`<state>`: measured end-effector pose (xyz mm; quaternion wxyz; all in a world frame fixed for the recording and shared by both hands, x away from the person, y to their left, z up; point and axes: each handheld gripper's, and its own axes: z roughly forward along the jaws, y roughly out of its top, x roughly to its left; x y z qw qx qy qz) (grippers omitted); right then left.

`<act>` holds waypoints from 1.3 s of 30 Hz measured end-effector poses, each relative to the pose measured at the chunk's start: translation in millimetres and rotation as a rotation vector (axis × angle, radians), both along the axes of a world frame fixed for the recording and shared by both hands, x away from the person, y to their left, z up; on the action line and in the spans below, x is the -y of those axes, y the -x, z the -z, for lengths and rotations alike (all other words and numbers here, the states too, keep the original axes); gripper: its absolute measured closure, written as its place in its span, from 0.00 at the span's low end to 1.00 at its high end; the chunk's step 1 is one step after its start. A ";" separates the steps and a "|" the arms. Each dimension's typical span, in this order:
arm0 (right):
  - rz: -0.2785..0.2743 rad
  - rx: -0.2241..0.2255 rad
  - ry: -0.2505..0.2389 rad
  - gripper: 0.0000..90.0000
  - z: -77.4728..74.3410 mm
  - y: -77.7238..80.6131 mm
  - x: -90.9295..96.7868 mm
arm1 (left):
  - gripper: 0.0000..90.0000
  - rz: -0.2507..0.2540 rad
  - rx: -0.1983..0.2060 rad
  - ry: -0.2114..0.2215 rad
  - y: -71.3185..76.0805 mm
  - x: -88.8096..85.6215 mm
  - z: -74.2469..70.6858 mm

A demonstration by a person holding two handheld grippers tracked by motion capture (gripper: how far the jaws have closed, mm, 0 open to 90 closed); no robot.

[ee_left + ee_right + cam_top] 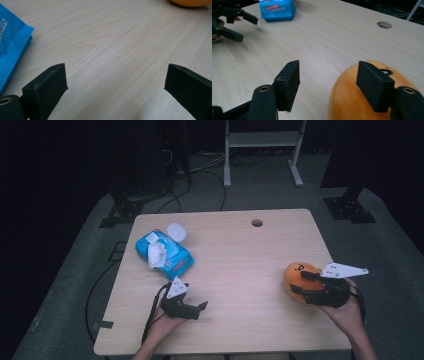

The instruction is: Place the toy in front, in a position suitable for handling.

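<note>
Over on the left of the desk [235,255], a blue wipes pack [165,252] lies with its long axis slanting from the far left toward the near right, a white wipe [156,254] poking up out of its top and a small round white lid [176,232] just beside its far corner. Just nearer the person, the left hand-held gripper [200,307] sits low over the wood in the person's left hand [162,322], its jaws spread wide with nothing between them, pointing right across the desk; in the left gripper view bare wood lies between the jaws, the pack's blue edge [12,50] at the left and an orange sliver of the toy [191,2] at the top right. Mid-desk is plain wood, with a round cable hole [257,223] near the far edge. Now to the right: the orange plush toy [300,277], a rounded egg-like shape with a small dark face mark on its top, lies near the desk's right edge, its long axis running roughly toward the far side. The right hand-held gripper [300,282] comes in from the near right, jaws parted and not clamped; in the right gripper view one jaw lies against the toy's [352,97] top while the other hangs over bare wood well to the side. The left hand-held gripper [242,27] shows far off there, and the wipes pack [278,9] beyond.
</note>
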<state>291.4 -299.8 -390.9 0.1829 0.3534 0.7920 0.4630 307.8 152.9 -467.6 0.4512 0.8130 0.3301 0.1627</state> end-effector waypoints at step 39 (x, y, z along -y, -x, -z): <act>0.137 -0.138 0.059 0.77 29.7 -14.8 30.0 | 0.04 -0.008 -0.004 -0.006 -0.7 -0.7 1.9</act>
